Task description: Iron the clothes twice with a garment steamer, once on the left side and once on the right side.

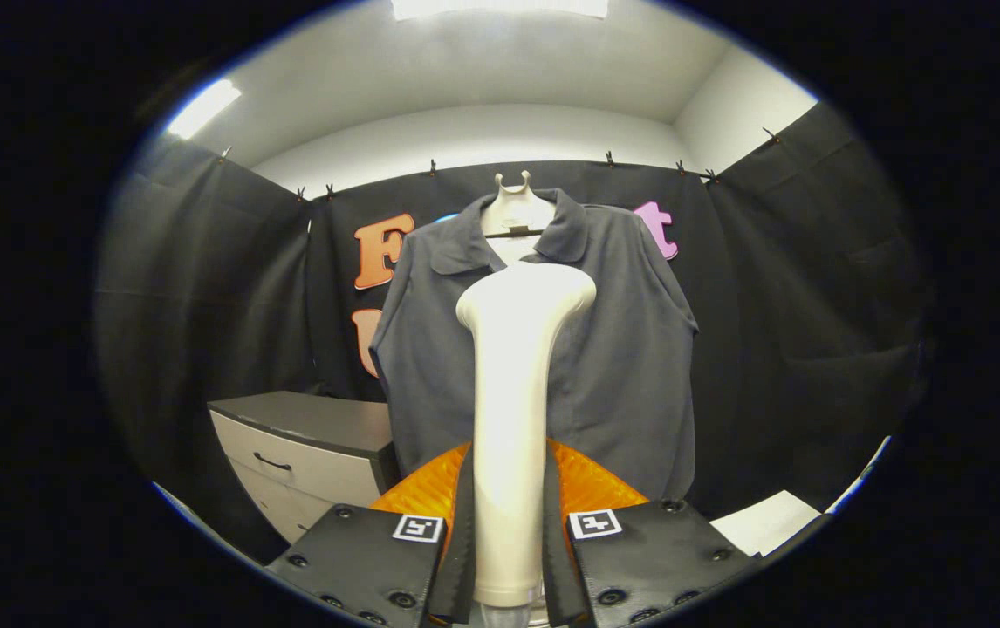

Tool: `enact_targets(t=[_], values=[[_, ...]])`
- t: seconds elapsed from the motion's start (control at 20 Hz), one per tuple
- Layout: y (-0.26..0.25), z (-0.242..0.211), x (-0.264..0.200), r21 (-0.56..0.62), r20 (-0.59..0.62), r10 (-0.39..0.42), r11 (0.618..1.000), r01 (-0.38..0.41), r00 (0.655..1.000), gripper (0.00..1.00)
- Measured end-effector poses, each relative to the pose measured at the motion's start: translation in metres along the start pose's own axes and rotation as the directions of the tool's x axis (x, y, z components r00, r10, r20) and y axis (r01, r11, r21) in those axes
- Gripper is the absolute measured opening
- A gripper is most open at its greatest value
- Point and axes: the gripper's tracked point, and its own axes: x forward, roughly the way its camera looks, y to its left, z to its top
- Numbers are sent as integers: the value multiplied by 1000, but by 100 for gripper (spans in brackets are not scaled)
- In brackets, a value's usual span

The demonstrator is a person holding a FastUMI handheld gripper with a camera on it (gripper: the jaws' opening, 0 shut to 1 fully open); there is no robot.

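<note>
garment steamer, a smooth cream-white plastic wand with a long rounded handle and a wider, blunt head (510, 419), stands upright between the two fingers of the gripper (509, 558), which are closed in against its handle from either side so that both press on it and hold it. each finger has a ridged inner pad touching the handle, and behind the pads sit flat matte plates with round screws and a small square black-and-white marker on each. a ribbed, glossy orange part of the gripper body (587, 484) shows just behind the fingers on both sides of the handle. the steamer's head rises ahead of the fingers and stands in front of the chest of a dark grey short-sleeved collared shirt of soft, lightly creased cloth (622, 349), which hangs on a white mannequin-style hanger form with a small forked top (513, 205); whether the head touches the cloth cannot be told. to the left of the shirt and lower down stands a low pale cabinet with a dark flat top and drawers with curved dark handles (308, 445). on the right, near the fingers, lies a flat white sheet (766, 519). beyond the shirt, black cloth (814, 288) hangs in loose folds from small clips along its upper edge and wraps the booth on three sides. above it are plain white walls and a white ceiling with bright strip lights (203, 105).
</note>
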Motion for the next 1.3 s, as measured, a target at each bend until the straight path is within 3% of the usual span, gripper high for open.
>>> enact_targets(t=[0.45,1.3], values=[[40,53,-34,-74,106,29,997,-21,994,39],[41,40,-53,-26,92,-17,999,19,996,39]])
